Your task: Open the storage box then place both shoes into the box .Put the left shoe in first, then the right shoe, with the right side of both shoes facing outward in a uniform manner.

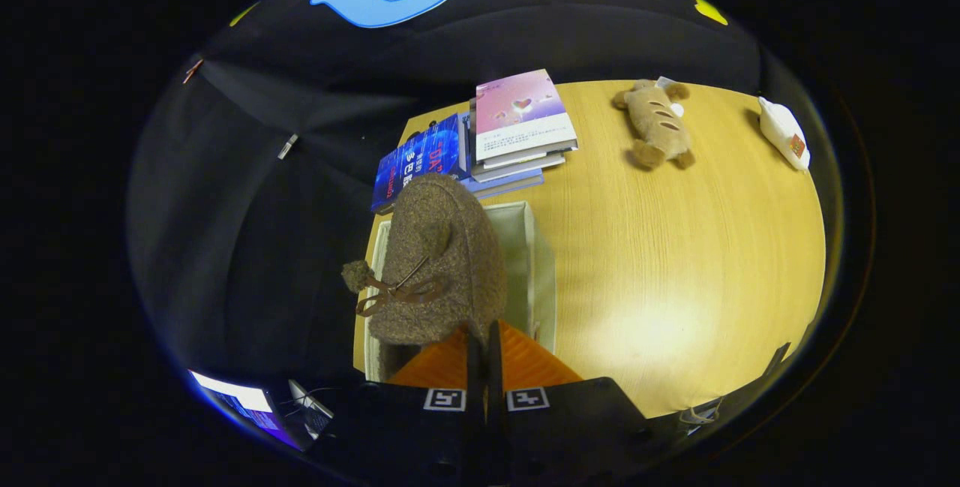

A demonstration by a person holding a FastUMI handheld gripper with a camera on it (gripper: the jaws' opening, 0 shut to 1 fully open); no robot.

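A brown fuzzy shoe (442, 262) with a pompom and a brown lace bow hangs just ahead of my fingers, toe pointing away from me. My gripper (484, 337) is shut on the shoe's heel rim, with the fingers nearly together. Below the shoe stands the open white storage box (536, 262) at the left edge of the wooden table (675, 262). The shoe covers most of the box's inside, so I cannot tell what lies in it.
A stack of books (517, 130) and a blue book (420, 160) lie beyond the box. A brown plush toy (658, 130) and a white packet (784, 134) rest at the table's far right. Bare tabletop lies to the right of the box.
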